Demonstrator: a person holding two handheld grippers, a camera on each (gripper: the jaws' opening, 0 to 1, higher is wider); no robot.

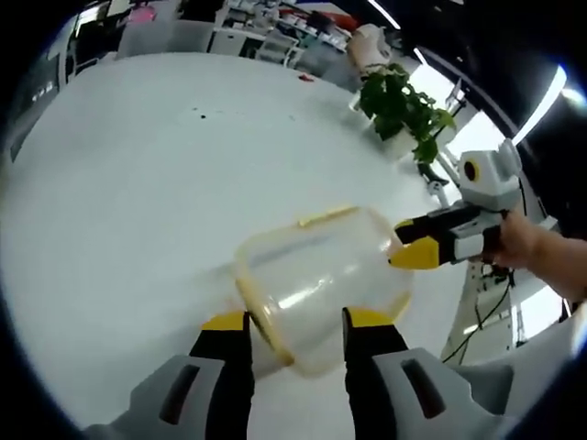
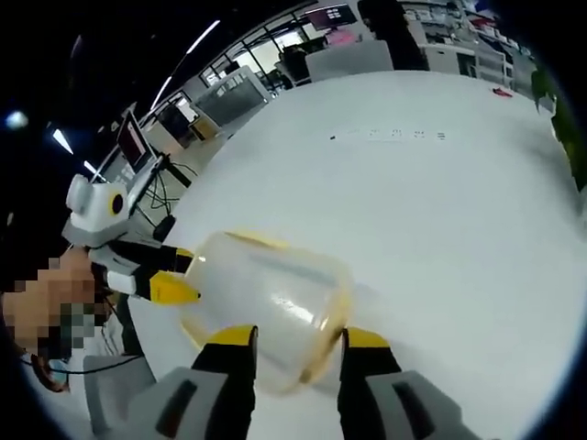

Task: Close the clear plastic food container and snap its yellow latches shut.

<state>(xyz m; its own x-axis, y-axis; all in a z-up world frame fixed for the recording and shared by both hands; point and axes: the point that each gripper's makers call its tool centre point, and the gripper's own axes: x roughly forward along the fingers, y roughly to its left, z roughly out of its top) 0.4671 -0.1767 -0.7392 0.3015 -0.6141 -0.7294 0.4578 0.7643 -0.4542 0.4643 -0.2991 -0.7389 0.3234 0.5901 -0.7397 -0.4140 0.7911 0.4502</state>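
The clear plastic container (image 1: 321, 275) with yellow trim lies on the white table (image 1: 138, 183), a yellow latch (image 1: 326, 217) showing along its far edge. My left gripper (image 1: 295, 321) has its jaws on either side of the container's near end, against its walls. From the right, my right gripper (image 1: 410, 243) reaches in, held by a hand, its yellow tips at the container's far end. In the right gripper view the container (image 2: 266, 293) sits between my right gripper's (image 2: 298, 337) jaws, and the left gripper (image 2: 176, 273) clamps its opposite end.
A potted green plant (image 1: 404, 110) stands at the table's far right edge. Small dark specks (image 1: 211, 114) lie far back on the table. Desks, monitors (image 2: 133, 142) and cables crowd the room beyond the table edge (image 2: 183, 197).
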